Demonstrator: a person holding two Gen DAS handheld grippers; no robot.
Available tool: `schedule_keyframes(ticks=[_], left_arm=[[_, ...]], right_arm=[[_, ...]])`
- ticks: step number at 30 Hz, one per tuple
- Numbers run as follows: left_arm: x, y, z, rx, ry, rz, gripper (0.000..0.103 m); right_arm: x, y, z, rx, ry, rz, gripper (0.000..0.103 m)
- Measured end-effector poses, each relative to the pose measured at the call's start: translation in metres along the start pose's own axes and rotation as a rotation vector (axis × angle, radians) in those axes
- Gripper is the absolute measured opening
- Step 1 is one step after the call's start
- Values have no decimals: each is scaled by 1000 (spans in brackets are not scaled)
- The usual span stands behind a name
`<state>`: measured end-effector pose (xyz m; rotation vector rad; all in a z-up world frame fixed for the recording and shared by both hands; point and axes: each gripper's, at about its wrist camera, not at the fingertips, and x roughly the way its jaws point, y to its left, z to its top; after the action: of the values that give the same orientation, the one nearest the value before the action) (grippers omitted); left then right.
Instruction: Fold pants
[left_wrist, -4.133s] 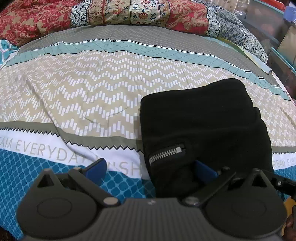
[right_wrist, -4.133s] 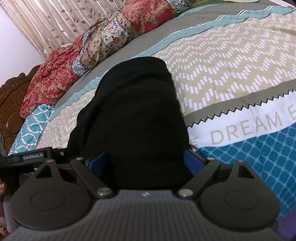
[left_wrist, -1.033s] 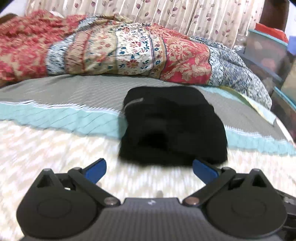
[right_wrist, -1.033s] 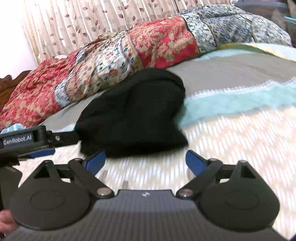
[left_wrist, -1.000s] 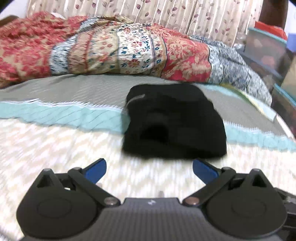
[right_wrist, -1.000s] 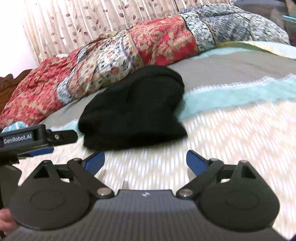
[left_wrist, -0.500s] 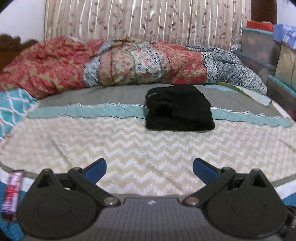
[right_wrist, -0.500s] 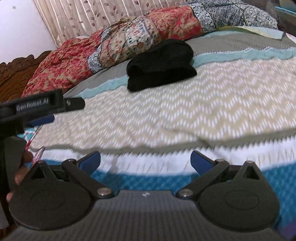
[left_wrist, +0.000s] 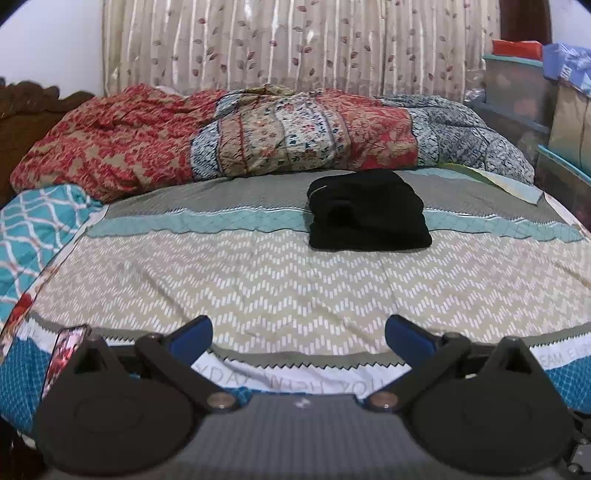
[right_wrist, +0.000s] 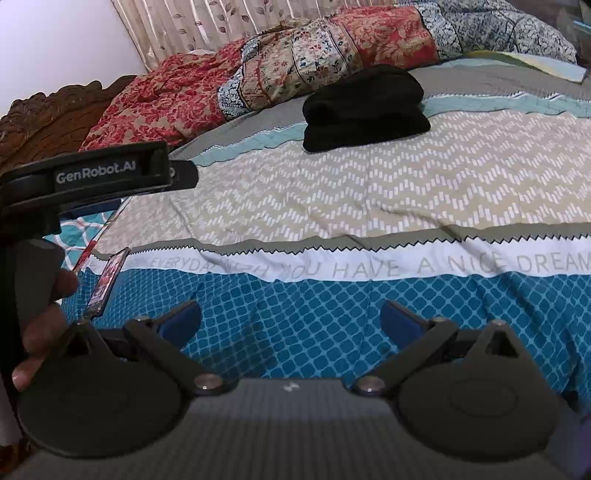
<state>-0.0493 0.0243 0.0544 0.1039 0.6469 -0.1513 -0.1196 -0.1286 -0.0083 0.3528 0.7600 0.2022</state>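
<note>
The black pants lie folded into a compact bundle far back on the bed, across the teal stripe of the patterned bedspread; in the right wrist view the pants sit at upper centre. My left gripper is open with nothing between its blue pads, well short of the bundle near the bed's front edge. My right gripper is open too, empty, over the blue lattice band. The left gripper's black body and the hand holding it show at the left of the right wrist view.
A rumpled red and floral quilt lies along the headboard side behind the pants. A phone rests at the bed's front left corner. Storage boxes stand at the right. Curtains hang behind.
Both grippers have pulled back from the folded pants toward the bed's front edge. The bundle now looks smaller and farther away. It lies where it was left.
</note>
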Motion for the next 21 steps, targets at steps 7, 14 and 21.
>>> schedule_keyframes(ticks=[7,14,21], left_arm=[[-6,2,-1,18,-1,16,103],[-2,3,-3,17,44,-5,103],[1,7,-4,14,59,9,103]], right_arm=[[-2,3,-3,3,10,12,103],[-2,2,-6,33,27,17,103],[-4,2,-6,30,27,17,103]])
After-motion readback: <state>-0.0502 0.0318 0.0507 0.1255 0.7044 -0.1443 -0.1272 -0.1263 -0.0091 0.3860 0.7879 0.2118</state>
